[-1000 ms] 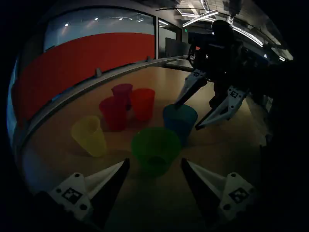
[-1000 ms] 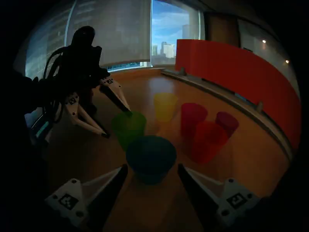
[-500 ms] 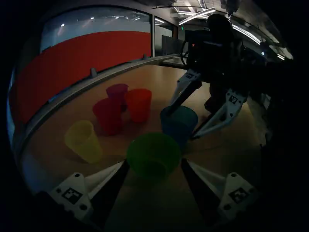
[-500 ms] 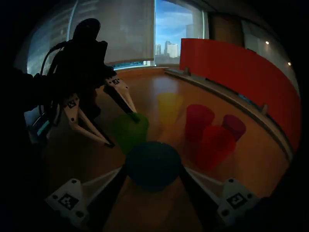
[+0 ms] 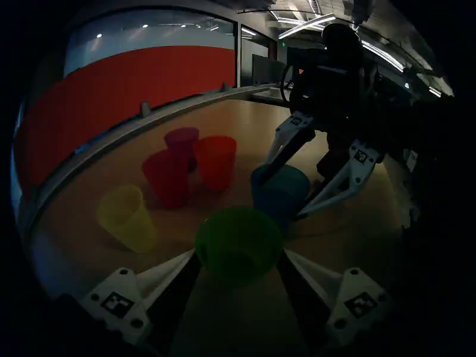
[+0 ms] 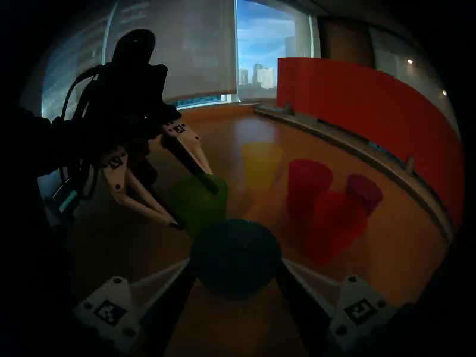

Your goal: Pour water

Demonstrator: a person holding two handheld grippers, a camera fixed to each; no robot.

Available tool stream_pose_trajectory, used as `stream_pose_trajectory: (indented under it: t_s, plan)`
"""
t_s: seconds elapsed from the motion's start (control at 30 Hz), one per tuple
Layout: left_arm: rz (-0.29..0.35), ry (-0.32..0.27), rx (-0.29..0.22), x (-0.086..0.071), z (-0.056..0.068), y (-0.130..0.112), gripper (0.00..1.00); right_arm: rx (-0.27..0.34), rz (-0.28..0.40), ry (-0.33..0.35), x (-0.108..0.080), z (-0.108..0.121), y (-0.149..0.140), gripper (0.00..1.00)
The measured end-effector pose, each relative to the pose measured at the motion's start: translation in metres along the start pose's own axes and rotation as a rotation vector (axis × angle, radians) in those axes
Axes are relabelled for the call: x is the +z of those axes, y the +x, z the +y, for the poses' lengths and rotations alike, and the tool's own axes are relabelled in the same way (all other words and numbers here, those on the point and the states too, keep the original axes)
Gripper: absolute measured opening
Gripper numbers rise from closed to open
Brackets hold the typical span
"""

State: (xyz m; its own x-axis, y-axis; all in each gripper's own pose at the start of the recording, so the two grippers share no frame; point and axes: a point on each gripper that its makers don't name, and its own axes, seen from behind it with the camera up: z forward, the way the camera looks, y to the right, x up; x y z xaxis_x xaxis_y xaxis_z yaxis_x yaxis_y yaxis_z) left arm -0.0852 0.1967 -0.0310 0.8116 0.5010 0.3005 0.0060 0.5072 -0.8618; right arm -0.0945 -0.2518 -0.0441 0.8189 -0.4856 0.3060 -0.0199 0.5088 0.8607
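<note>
One wooden worktop (image 5: 250,125) carries six cups, its far edge bounded by a red partition (image 5: 119,89). Left gripper (image 5: 238,257): jaws spread, one finger at each side of the green cup (image 5: 238,235); clamping cannot be determined. Right gripper (image 6: 235,266): identical condition at the blue cup (image 6: 235,250). Nearer the partition edge stand the yellow cup (image 5: 126,217), red cup (image 5: 166,178), second red cup (image 5: 215,160) and purple cup (image 5: 181,140).

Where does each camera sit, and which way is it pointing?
Left gripper view: rides the left gripper, looking along its own fingers past the green cup towards the right gripper.
Right gripper view: rides the right gripper, its fingers flanking the teal cup, facing the left gripper and the window.
Shared: both grippers, both cups; the cameras face each other.
</note>
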Motion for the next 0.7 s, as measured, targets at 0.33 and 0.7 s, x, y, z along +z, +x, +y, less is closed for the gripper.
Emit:
stream_pose_trajectory:
  t_s: [0.33,0.7]
  plan:
    - [0.008,0.009,-0.008,-0.001,-0.003,0.0,0.87,0.001,0.006,0.001,-0.002,0.001,-0.002,0.9]
    - [0.042,0.022,-0.032,-0.016,-0.004,0.015,0.84,-0.001,0.032,-0.004,-0.018,-0.001,0.008,0.89]
